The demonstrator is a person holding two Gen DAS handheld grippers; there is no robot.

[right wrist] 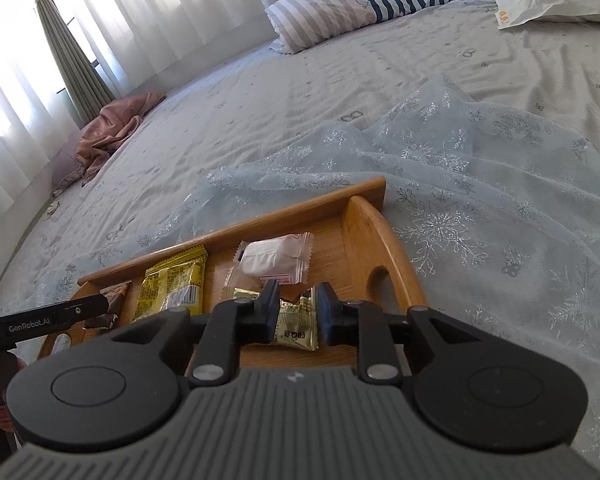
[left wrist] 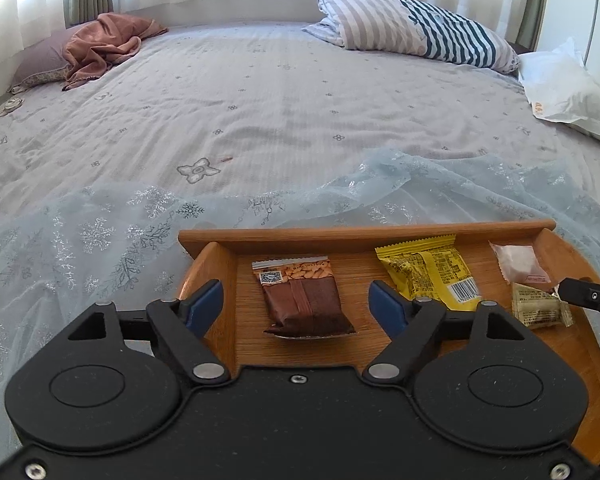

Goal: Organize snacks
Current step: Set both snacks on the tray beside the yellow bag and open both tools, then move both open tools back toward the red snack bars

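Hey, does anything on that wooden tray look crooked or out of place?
Mildly: the yellow snack packet lies angled, not square to the wooden tray like the brown nut packet. Nothing is spilled or torn.

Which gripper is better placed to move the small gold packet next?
Right. The right gripper already straddles the gold packet in the wooden tray; the left gripper is open over the brown snack.

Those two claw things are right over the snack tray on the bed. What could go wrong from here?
The right gripper has its fingers around the small gold packet; crinkly foil might slip or tear. The wooden tray sits on loose sheer fabric over a soft bed, so a push could shift it. The open left gripper hangs above the brown snack bar, near the tray's wall.
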